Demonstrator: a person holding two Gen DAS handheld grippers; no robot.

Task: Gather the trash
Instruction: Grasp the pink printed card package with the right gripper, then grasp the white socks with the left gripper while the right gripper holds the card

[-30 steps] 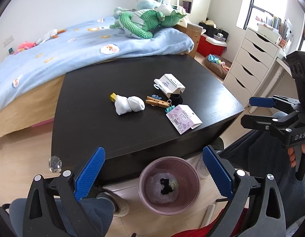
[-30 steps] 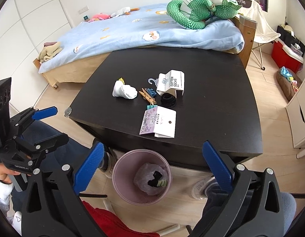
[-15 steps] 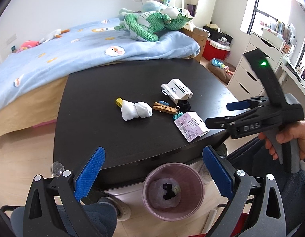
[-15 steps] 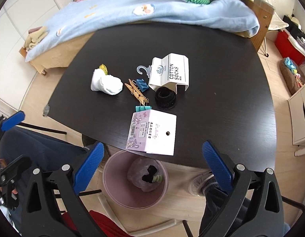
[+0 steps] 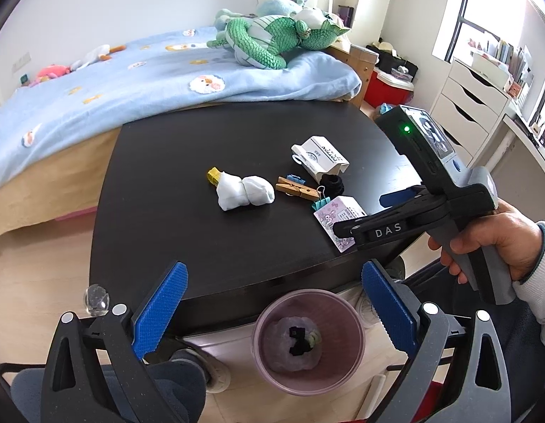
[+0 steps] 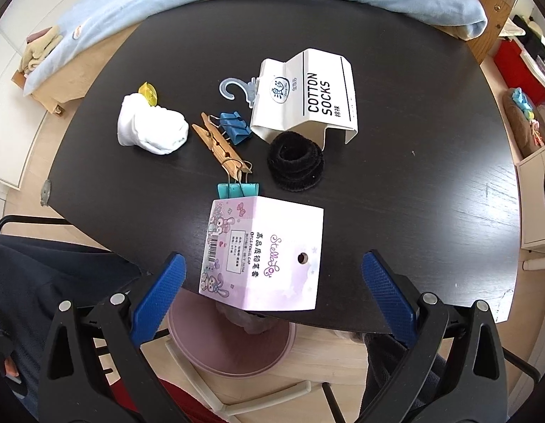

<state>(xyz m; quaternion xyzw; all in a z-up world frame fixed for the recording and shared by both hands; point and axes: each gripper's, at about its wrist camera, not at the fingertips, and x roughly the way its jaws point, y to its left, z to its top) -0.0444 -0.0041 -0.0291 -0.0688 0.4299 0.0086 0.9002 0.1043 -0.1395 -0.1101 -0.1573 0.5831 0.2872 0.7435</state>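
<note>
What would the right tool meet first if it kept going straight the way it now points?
Most likely the pink packaging card at the table's near edge: it lies centred between the open right tool's fingers. How high the tool is above it is unclear.

Pink printed packaging card flat at table edge, overhanging mauve trash bin below.

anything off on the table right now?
The pink card overhangs the table's near edge, directly above the bin, so a nudge might tip it off. The socks sleeve lies empty and splayed open. Nothing looks spilled or broken. Both claws are open, holding nothing: right, left.
</note>
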